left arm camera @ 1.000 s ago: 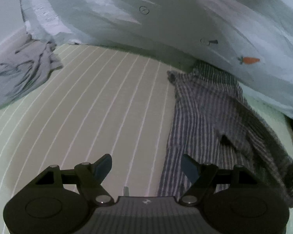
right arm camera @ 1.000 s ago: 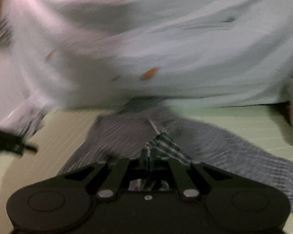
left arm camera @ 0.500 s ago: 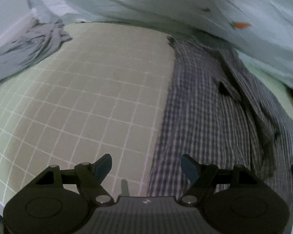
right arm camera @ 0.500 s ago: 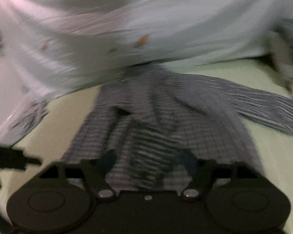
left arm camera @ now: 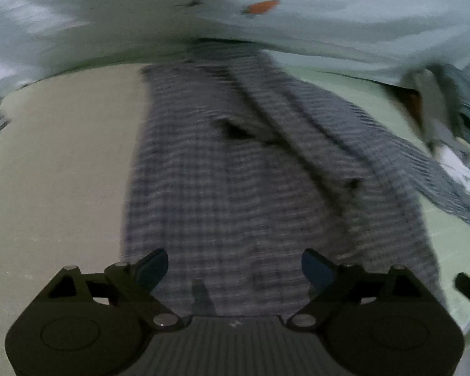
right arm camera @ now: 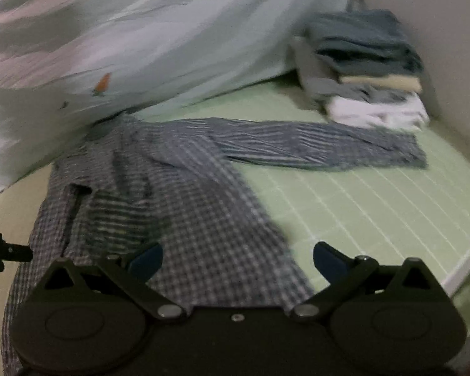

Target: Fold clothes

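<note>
The checked shirt (right arm camera: 178, 188) lies spread on the green sheet (right arm camera: 360, 213), one sleeve out toward two o'clock, while left gripper (left arm camera: 235, 269) and right gripper (right arm camera: 238, 258) hover empty, jaws opening wide; next, probably folding that sleeve inward.

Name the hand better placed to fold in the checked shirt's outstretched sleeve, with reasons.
Probably right. The right gripper faces the outstretched sleeve across bare sheet, its fingers opening over the checked shirt and holding nothing. The left gripper hovers over the shirt body, with the sleeve off to its far right.
</note>
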Motion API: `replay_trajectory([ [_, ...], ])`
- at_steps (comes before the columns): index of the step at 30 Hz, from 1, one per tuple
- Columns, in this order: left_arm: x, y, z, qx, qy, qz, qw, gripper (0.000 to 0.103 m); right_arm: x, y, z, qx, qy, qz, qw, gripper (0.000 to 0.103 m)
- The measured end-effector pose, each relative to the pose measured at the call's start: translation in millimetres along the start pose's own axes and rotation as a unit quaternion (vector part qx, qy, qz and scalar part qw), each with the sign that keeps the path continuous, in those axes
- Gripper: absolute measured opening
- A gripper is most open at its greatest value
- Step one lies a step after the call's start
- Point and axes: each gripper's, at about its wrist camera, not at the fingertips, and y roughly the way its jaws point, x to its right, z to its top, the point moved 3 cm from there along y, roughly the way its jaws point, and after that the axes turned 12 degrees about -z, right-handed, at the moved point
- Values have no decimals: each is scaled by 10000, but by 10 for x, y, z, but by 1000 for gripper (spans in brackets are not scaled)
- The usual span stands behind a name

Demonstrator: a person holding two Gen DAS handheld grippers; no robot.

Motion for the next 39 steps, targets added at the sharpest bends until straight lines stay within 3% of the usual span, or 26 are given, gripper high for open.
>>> replay_trajectory([
  [5,492,282,73,128,101,-236,9996,88,247,232,65,-156,-266,32,9995,103],
  [10,788,682,107,125,-338,-165,9992,63,507,578,334,-167,-769,293,9965,103],
  [11,809,744,94,123,-449,-106,9989,47,566,626,385,-123,-868,337,9956,103],
  [12,824,796,77,121,-571,-49,9983,13,616,662,426,-95,-957,358,9947,103],
  [13,815,806,46,128,-749,-10,9971,4,662,697,461,-92,-1000,382,9942,103],
  [17,824,548,-73,775,-1325,96,9881,4,832,846,576,-126,-1052,513,9930,103],
  [19,811,302,-174,1252,-1748,292,9762,4,843,906,590,-168,-1106,621,9918,103],
  [21,770,59,-323,1642,-2321,580,9570,4,822,958,600,-210,-1140,750,9904,103],
  [22,725,-66,-444,1822,-2689,751,9428,4,801,984,602,-241,-1152,817,9897,103],
  [24,609,-193,-660,1938,-3232,921,9217,5,734,1014,589,-281,-1230,950,9875,103],
  [26,433,-232,-902,1824,-3831,1091,8989,8,658,1035,572,-326,-1323,1082,9847,103],
  [29,205,-265,-1227,1641,-4728,1126,8584,21,537,1029,498,-413,-1524,1261,9794,103],
  [31,160,-285,-1354,1621,-5003,1152,8427,24,457,1010,435,-448,-1689,1370,9750,103],
  [32,154,-290,-1393,1575,-5021,1190,8420,26,428,1001,405,-466,-1757,1417,9731,103],
  [34,191,-302,-1392,1493,-4886,1305,8497,39,403,991,365,-495,-1828,1458,9710,103],
  [36,226,-348,-1348,1527,-4669,1472,8585,57,392,985,356,-494,-1849,1459,9706,103],
  [39,241,-399,-1280,1564,-4320,1697,8718,68,399,970,371,-457,-1819,1435,9717,103],
])
